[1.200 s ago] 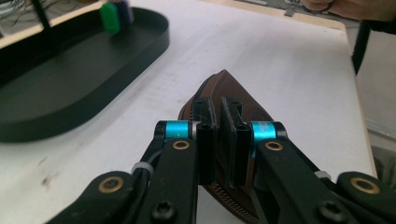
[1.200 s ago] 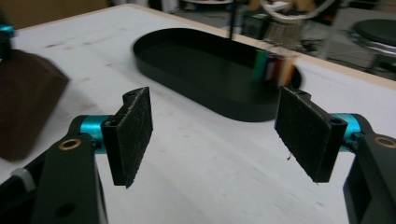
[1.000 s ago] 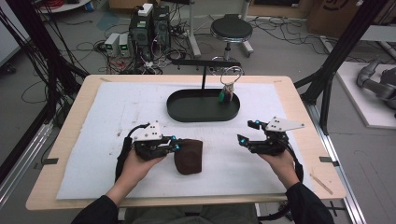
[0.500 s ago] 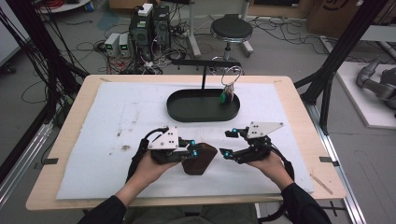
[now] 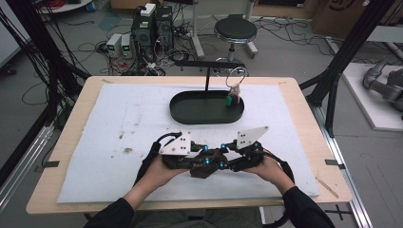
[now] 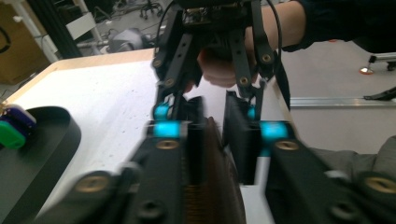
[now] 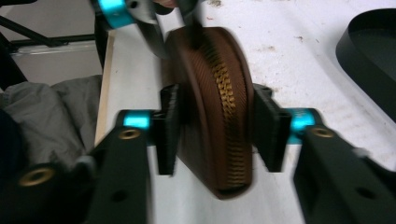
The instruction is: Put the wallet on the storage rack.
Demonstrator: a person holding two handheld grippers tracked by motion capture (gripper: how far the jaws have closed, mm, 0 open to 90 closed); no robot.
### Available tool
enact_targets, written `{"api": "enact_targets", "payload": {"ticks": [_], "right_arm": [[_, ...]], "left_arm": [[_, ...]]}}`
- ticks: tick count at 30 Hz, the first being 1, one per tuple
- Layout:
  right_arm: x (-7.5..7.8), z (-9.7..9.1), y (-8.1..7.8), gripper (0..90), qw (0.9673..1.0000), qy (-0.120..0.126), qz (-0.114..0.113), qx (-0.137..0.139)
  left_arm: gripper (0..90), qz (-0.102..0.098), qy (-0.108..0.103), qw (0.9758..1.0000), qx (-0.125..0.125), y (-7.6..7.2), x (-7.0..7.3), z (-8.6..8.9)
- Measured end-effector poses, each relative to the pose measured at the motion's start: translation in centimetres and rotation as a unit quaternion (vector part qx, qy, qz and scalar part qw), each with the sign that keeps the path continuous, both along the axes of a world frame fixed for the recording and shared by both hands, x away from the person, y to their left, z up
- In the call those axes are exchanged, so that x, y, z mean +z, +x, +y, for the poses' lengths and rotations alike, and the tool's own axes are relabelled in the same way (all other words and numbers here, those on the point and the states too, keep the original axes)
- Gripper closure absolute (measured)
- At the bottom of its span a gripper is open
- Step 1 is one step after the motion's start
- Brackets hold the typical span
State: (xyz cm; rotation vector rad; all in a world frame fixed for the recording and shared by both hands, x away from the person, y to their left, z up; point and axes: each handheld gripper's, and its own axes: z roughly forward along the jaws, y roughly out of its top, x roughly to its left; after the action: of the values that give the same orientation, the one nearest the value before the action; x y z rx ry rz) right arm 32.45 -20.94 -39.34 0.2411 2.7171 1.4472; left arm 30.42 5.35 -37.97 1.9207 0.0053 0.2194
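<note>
Black oval tray (image 5: 190, 110) sits past table centre toward 12 o'clock – holds a small green and purple item (image 5: 231, 99) at its 3 o'clock end, rest of the tray bare. A black stand with a wire ring (image 5: 236, 76) rises at the tray's back edge.

Brown zippered pouch (image 7: 217, 107) is at the 6 o'clock edge of the white mat (image 5: 109, 137), standing on edge between both tools, gold zipper facing the right gripper's camera.

Right gripper (image 7: 215, 128) – fingers have just been closing, pouch between them, left finger (image 7: 168, 128) touching the side and the other at or just off the opposite side; whether they actually press, cannot tell.

Left gripper (image 6: 215, 140) – fingers have just been opening from shut, narrow gap, pouch edge between them; blurred, so grip unclear.

Mat covers most of the wooden table (image 5: 304, 109), some dark specks at 9 o'clock. Room behind: grey floor, cables, computer boxes (image 5: 152, 23), a round stool (image 5: 235, 31).
</note>
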Motion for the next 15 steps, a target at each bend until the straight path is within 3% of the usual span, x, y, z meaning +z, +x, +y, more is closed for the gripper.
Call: {"api": "enact_targets", "payload": {"ticks": [2,5,9,15], "right_arm": [[-0.1,-0.5,0.1,62.5,0.9999,0.001,0.011,0.001],[-0.5,-1.3,0.2,62.8,0.9998,-0.001,0.019,-0.004],[-0.7,-2.0,0.1,63.1,0.9997,-0.008,0.022,-0.004],[-1.2,-2.7,0.4,63.5,0.9992,-0.009,0.037,-0.009]], "left_arm": [[67.4,0.002,-0.005,1.0,0.002,-0.1,-0.2,0.4],[58.9,0.015,0.003,0.9997,0.019,0.0,-0.6,1.3],[55.0,0.035,0.007,0.9988,0.033,0.3,-1.5,2.6],[47.2,0.085,0.03,0.9945,0.053,0.9,-3.5,3.7]]}}
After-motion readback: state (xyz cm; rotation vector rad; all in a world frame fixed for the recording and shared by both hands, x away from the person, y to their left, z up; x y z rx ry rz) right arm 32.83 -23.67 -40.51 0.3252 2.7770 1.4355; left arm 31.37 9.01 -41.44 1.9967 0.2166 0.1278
